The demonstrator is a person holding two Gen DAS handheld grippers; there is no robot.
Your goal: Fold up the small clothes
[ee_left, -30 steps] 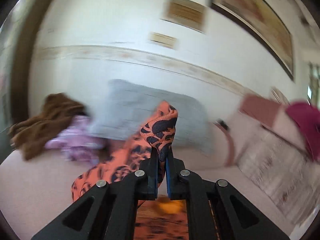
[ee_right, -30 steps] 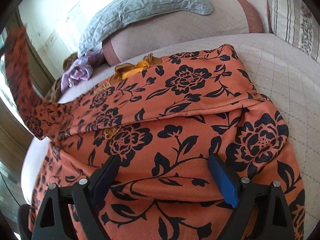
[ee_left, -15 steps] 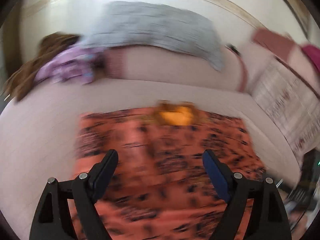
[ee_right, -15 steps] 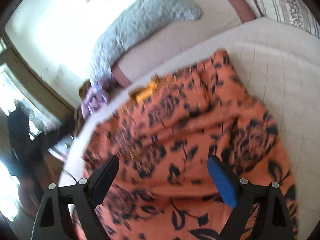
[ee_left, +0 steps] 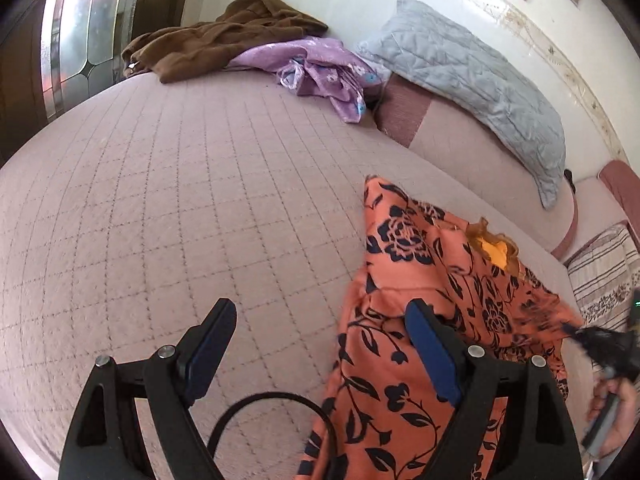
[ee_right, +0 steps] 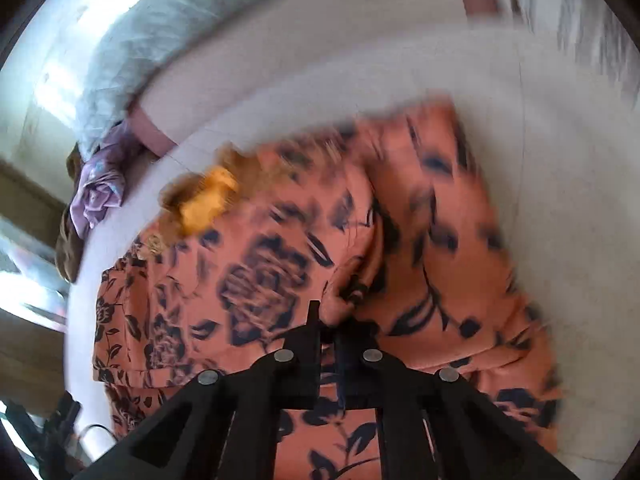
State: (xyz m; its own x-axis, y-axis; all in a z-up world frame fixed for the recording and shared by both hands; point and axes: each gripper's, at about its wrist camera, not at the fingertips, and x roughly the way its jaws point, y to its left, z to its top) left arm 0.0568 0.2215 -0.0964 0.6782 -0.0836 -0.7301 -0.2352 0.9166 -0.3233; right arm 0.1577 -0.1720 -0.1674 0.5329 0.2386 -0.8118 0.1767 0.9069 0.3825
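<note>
Garment sits pinched in right gripper, beside spread, empty left gripper.

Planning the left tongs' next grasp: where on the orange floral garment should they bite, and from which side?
Judging by pose, take the upper-left corner of the orange floral garment: it lies flat at the edge with bare pink quilt beside it. Come in low from that side with the open left tongs. The right tongs already pinch a fold.

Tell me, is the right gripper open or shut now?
Shut. The right gripper has its fingers together, pinching a raised fold of the orange floral garment.
</note>
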